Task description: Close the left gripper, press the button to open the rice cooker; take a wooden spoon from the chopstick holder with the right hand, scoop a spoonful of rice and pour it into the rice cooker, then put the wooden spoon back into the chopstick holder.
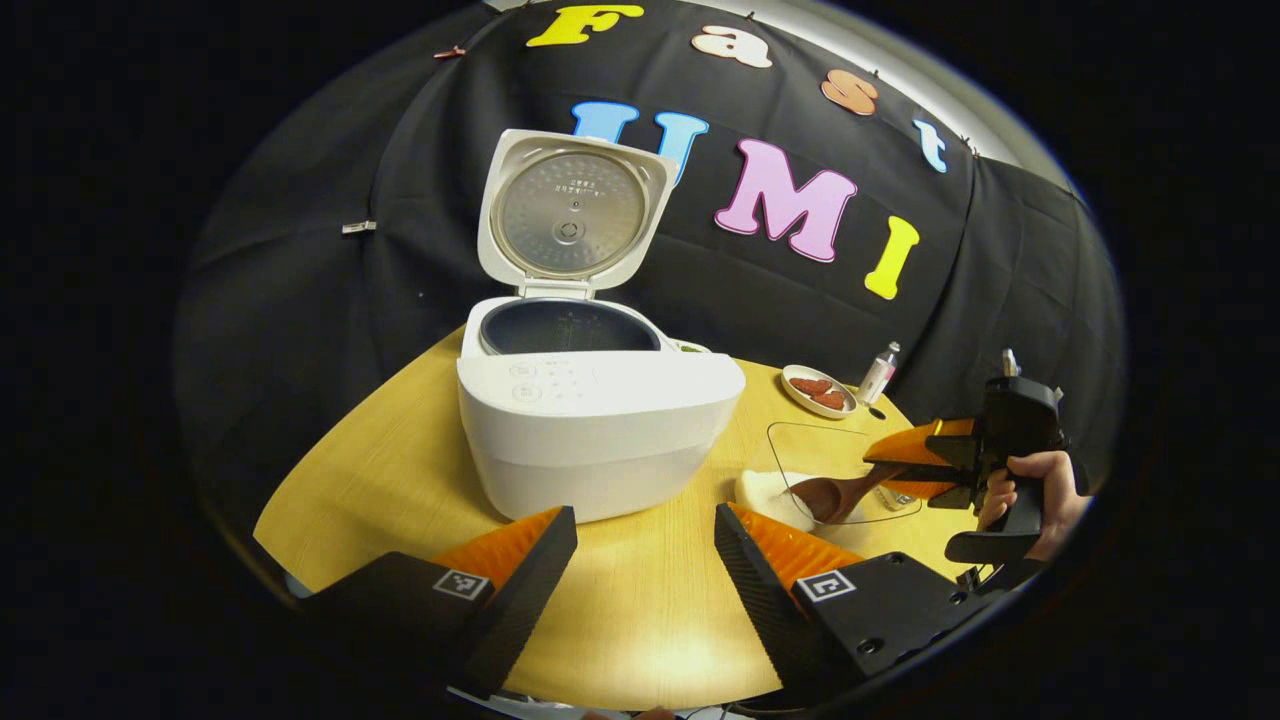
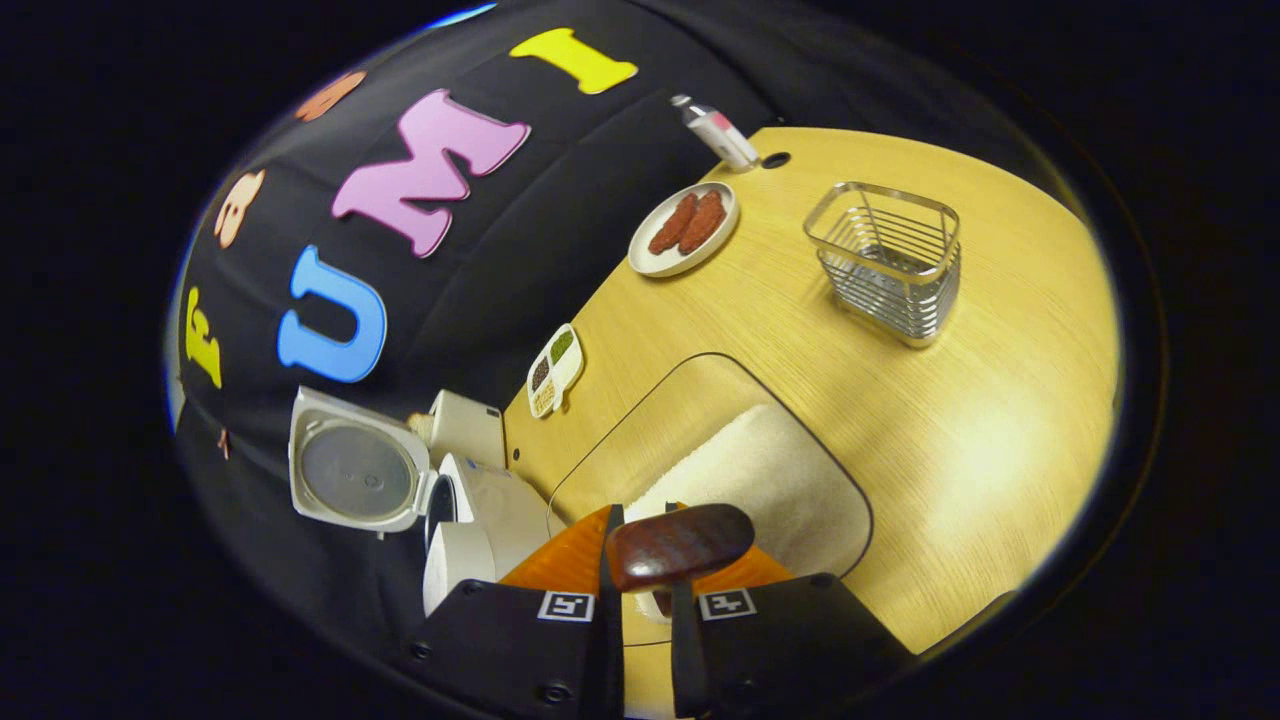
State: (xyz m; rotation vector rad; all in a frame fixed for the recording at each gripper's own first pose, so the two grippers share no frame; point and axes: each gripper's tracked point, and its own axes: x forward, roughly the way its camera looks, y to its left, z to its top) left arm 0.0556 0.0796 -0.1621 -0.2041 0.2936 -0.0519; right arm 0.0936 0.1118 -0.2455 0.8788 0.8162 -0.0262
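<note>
The white rice cooker (image 1: 600, 420) stands on the round wooden table with its lid (image 1: 570, 212) swung up and its dark inner pot showing. My left gripper (image 1: 645, 530) hovers open just in front of it, holding nothing. At the right, a hand holds my right gripper (image 1: 900, 465), shut on the handle of the wooden spoon (image 1: 830, 495). The spoon's bowl lies at the heap of white rice (image 1: 765, 492) in a clear glass dish. In the right gripper view, my right gripper (image 2: 640, 530) grips the spoon (image 2: 680, 545) above the rice (image 2: 760, 470). The wire chopstick holder (image 2: 890, 260) stands beyond.
A plate of brown sausages (image 2: 685, 228) and a small bottle (image 2: 715, 130) sit near the far table edge by the black cloth wall. A small divided dish (image 2: 555, 370) lies behind the cooker (image 2: 470, 530). Bare tabletop (image 2: 1000, 400) lies right of the rice dish.
</note>
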